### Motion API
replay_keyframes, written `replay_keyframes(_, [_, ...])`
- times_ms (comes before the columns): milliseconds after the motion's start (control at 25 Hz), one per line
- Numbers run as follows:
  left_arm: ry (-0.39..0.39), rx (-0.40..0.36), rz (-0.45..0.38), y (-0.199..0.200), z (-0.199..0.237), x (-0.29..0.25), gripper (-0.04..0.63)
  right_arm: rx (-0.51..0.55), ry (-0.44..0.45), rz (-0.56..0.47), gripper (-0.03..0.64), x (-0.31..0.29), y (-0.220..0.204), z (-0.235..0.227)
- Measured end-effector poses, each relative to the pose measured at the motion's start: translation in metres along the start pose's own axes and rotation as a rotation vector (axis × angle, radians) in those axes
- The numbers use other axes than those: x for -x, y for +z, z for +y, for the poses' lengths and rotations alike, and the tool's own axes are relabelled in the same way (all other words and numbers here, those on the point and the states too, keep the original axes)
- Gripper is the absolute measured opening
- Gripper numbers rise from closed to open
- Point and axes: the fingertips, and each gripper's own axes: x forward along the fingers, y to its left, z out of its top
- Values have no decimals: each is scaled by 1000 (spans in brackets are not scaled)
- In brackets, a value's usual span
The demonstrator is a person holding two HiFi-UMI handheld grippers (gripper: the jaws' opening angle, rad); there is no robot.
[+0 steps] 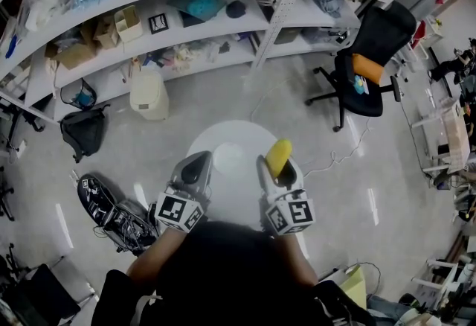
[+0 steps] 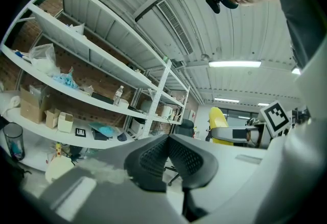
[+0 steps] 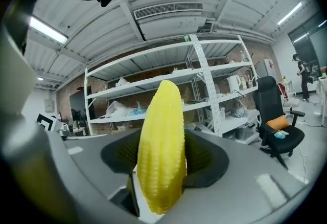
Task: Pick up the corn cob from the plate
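The yellow corn cob (image 1: 279, 155) stands upright between the jaws of my right gripper (image 1: 277, 168), above the right part of a white round surface (image 1: 230, 140). In the right gripper view the corn cob (image 3: 162, 151) fills the middle, with the dark pads (image 3: 207, 159) pressed on both its sides. To its left, my left gripper (image 1: 195, 170) is held level over the same surface. Its jaws meet at the tips (image 2: 167, 136) with nothing between them. From the left gripper view, the corn cob (image 2: 218, 125) shows at the right in the other gripper.
Long white shelves (image 1: 186, 27) packed with boxes and bags run along the far side. A black office chair (image 1: 372, 56) stands at the right. On the floor are a beige bin (image 1: 149, 94), a black bag (image 1: 83, 131) and dark gear (image 1: 111, 213) at the left.
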Motion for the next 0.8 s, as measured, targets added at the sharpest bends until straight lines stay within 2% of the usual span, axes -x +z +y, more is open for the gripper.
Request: replay_keyframes(800, [-2, 8, 2, -2, 0, -6, 0, 7, 4, 19, 242, -1, -7, -2])
